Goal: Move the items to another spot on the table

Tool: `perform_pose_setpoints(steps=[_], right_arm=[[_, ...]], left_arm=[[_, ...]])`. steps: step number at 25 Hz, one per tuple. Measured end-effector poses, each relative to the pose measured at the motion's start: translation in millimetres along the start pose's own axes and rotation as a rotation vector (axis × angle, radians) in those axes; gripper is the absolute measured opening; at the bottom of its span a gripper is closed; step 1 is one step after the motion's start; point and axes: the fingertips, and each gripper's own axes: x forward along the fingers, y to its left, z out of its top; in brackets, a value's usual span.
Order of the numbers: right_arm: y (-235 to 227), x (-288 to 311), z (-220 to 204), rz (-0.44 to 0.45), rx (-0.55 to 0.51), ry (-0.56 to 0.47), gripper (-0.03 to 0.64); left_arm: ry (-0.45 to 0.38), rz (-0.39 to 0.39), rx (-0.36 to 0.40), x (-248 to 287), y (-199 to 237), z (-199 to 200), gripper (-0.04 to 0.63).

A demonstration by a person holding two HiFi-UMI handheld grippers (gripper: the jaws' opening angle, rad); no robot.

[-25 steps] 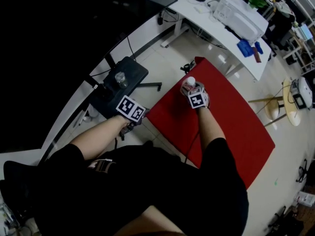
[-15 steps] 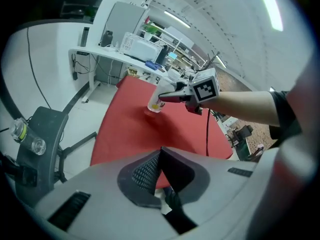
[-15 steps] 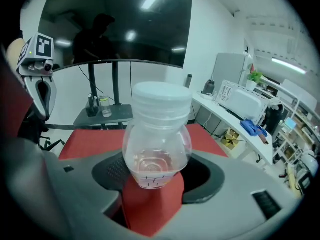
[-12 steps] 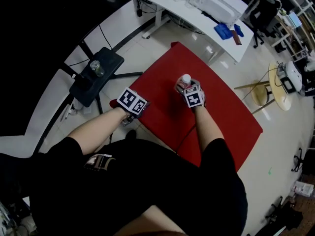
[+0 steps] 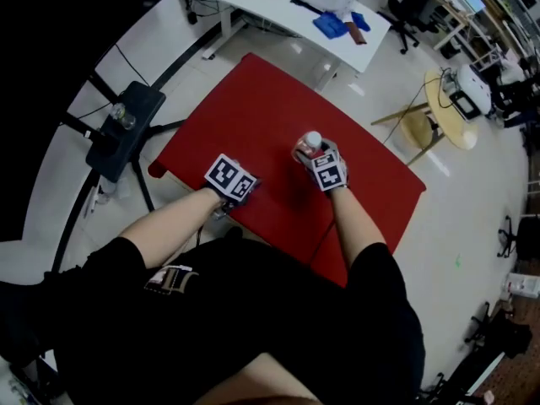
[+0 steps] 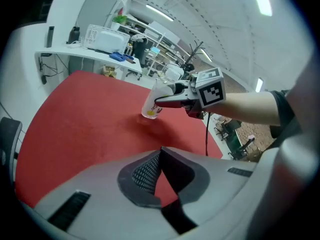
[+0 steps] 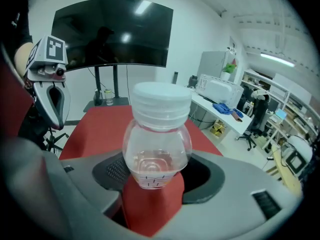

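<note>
A clear bottle (image 7: 157,139) with a white cap and a little liquid in it sits upright between the jaws of my right gripper (image 7: 157,173), which is shut on its lower body. In the head view that gripper (image 5: 314,152) holds the bottle (image 5: 310,142) above the middle of the red table (image 5: 253,99). From the left gripper view the bottle (image 6: 151,104) hangs tilted just over the red top. My left gripper (image 6: 160,151) has its tips together with nothing between them. It hovers over the table's near edge (image 5: 229,184).
A black stand (image 5: 121,129) carrying a glass jar is on the floor left of the table. A white desk (image 5: 287,7) with a printer and blue items runs behind it. A round wooden stool (image 5: 434,112) stands at the right. A large dark screen (image 7: 112,34) faces the right gripper.
Both grippers have travelled from the table's left corner towards its middle. The left gripper, earlier beside the black stand, is now over the red top. The bottle stays in the right gripper.
</note>
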Motion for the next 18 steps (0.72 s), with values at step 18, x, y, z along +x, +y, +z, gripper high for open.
perform_pose_setpoints(steps=[18], right_arm=[[-142.6, -234.6, -247.0, -0.212, 0.182, 0.062, 0.301]], left_arm=[[0.104, -0.171, 0.177, 184.6, -230.9, 33.1, -0.009]])
